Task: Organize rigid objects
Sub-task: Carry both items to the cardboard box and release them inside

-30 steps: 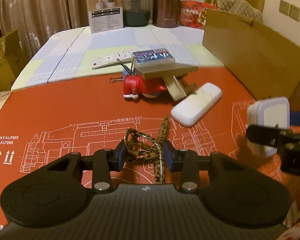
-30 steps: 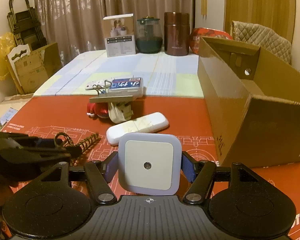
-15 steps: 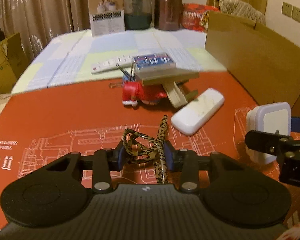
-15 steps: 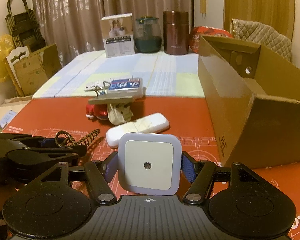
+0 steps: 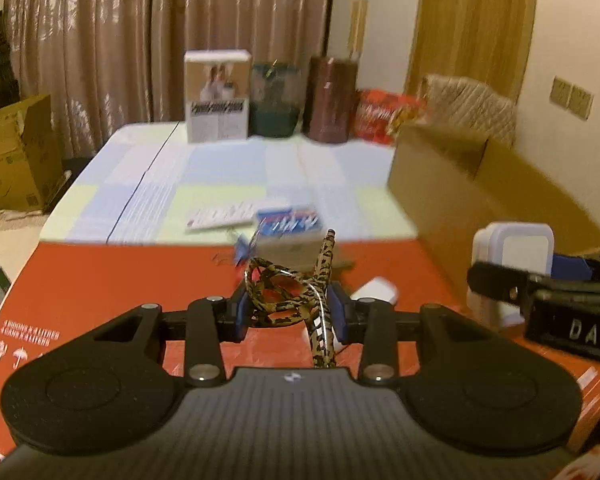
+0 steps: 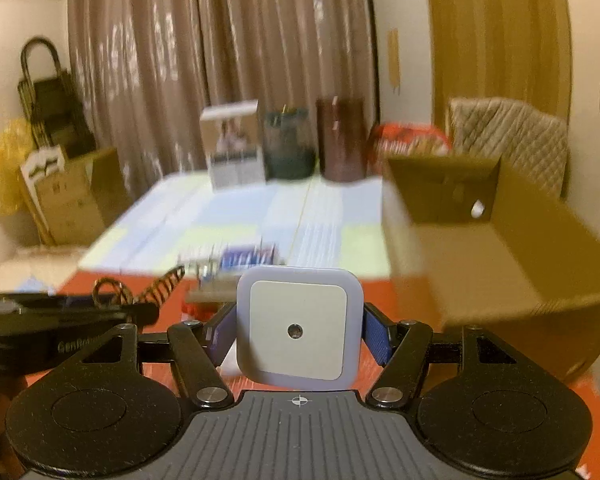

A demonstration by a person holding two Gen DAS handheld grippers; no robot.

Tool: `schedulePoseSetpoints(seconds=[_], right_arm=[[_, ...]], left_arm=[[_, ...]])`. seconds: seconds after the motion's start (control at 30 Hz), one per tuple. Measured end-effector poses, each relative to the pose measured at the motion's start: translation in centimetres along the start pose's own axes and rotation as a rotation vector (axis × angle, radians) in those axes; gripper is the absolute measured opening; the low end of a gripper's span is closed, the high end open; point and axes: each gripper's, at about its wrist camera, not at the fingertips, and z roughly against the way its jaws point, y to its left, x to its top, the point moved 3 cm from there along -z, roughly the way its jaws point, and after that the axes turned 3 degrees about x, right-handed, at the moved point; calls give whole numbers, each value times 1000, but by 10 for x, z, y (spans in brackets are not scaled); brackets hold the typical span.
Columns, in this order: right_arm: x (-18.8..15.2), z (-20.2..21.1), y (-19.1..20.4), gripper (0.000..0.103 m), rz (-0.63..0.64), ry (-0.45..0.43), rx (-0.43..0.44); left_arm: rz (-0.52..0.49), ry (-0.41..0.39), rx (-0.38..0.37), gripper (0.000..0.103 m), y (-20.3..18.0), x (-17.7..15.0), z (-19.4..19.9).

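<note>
Above the red mat (image 5: 100,280) at the near end of the desk, my left tool (image 5: 288,312) is clamped on a leopard-print cord (image 5: 288,292), its blue pads pressing the tangled loops from both sides while one stiff end sticks up past the fingers. My right tool (image 6: 298,332) is closed on a white square night light (image 6: 298,330), gripped by its two side edges with its flat face and small centre sensor turned toward the camera; from the left wrist view the same light (image 5: 516,248) hangs off the desk beside the open cardboard box (image 6: 500,248) at the desk's right edge. Farther along the desk, blurred, lie a blue-labelled packet (image 5: 288,222) and a white power strip (image 5: 220,216). A white box (image 5: 216,96), a dark jar (image 5: 274,100) and a brown canister (image 5: 332,98) stand along the far edge.
</note>
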Motion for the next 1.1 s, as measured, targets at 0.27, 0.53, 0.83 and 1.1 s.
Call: schedulePoseSetpoints(seconds=[0.27, 0.53, 0.83, 1.1], right_arm=[[68, 35, -75, 62, -25, -79, -81], [72, 35, -169, 62, -65, 19, -189], [51, 17, -209, 62, -97, 87, -185], [43, 3, -220, 62, -105, 105, -176]], left_arm=[[-22, -67, -141, 34, -73, 54, 12], [-93, -55, -289, 34, -164, 82, -13], [-168, 15, -338, 34, -207, 75, -54], [-203, 50, -340, 34, -219, 65, -71]])
